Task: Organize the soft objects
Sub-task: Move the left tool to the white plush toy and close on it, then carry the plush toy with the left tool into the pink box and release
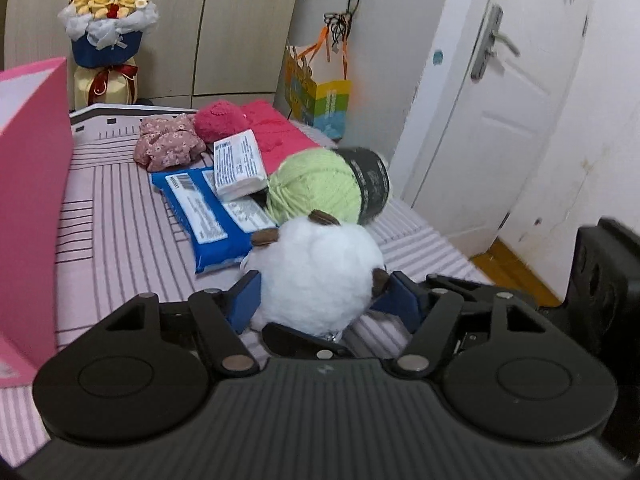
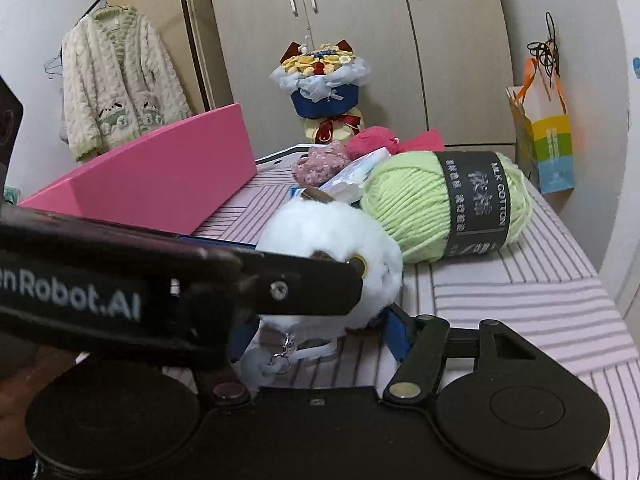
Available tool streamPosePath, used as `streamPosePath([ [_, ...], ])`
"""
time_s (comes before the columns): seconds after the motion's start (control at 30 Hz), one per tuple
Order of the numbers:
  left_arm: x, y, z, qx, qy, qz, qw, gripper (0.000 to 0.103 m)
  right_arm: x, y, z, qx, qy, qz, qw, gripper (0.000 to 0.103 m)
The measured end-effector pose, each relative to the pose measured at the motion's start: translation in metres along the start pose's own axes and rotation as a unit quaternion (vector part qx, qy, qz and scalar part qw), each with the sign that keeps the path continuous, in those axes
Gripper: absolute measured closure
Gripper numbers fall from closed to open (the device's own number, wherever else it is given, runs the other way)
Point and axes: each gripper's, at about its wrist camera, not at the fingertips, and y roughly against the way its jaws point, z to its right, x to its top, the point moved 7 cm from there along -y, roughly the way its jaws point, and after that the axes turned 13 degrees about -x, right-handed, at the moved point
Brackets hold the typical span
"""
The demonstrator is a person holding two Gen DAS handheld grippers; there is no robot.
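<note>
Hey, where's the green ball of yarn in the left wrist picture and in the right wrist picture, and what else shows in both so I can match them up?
Left wrist view: green yarn ball sits centre, just behind the white plush toy, right of the blue packet.
Right wrist view: green yarn ball sits right of centre, behind and right of the white plush toy.
Shared landmark: the flower bouquet by the wardrobe.
</note>
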Motion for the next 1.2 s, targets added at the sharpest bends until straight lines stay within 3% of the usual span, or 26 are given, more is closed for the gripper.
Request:
streamPosePath([
  [0.2,-0.006,0.026,0.017,0.024,-0.007,-0.029,0.9993,0.035,-0.002,0.020,-0.012,0.029,-0.006,-0.021,0.999,0.034],
  [0.4,-0.011,0.057,0.024,0.039,0.006,-0.048,0.9981,0.035,0.000,0.042,-0.035,0.048,0.025,-0.044,0.998,0.034],
  [0.6,-0.009,0.098,0.021,0.030,0.033,-0.061,0.9971,0.035,0.011,0.067,-0.067,0.060,0.084,-0.050,0.993,0.034],
  [0.9,0.010,0.168,0.010,0.049,0.057,-0.039,0.9964,0.035,0.049,0.095,-0.121,0.122,0.141,-0.046,0.981,0.034],
  [1.2,0.040,0.203,-0.028,0.047,0.079,0.007,0.9958,0.035,0.089,0.085,-0.154,0.161,0.136,-0.034,0.977,0.034],
])
